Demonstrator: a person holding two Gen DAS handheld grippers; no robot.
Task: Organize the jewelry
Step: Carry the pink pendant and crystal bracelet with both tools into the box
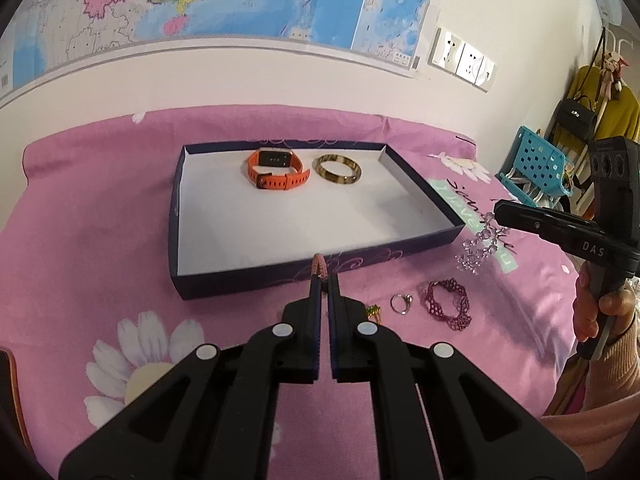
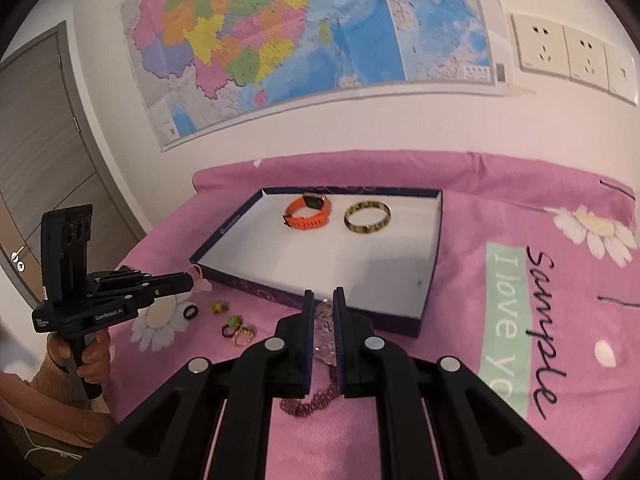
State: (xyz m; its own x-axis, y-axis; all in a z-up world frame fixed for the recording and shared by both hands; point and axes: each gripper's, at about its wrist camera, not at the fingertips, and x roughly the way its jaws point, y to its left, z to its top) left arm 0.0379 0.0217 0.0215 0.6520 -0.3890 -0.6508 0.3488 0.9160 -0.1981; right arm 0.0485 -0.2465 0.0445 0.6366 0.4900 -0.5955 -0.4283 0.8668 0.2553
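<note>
A dark blue box (image 1: 188, 216) (image 2: 224, 246) with a white floor lies on the pink bedsheet. Inside it are an orange watch (image 1: 276, 168) (image 2: 308, 212) and an olive bangle (image 1: 337, 169) (image 2: 367, 217). My left gripper (image 1: 325, 278) (image 2: 191, 278) is shut on a thin pink bracelet (image 1: 320, 266) (image 2: 200, 278), lifted just before the box's near wall. My right gripper (image 2: 323, 300) (image 1: 498, 210) is shut on a clear crystal bracelet (image 2: 325, 330) (image 1: 480, 250) that dangles right of the box. A maroon lace bracelet (image 1: 448, 304) (image 2: 310, 400) and a silver ring (image 1: 401, 303) lie on the sheet.
Several small rings (image 2: 234, 326) and a black ring (image 2: 191, 312) lie left of the box's near corner. A map (image 2: 280, 32) and sockets (image 2: 568, 52) are on the wall behind. A blue basket (image 1: 536, 168) stands at the right; a door (image 2: 36, 152) is at the left.
</note>
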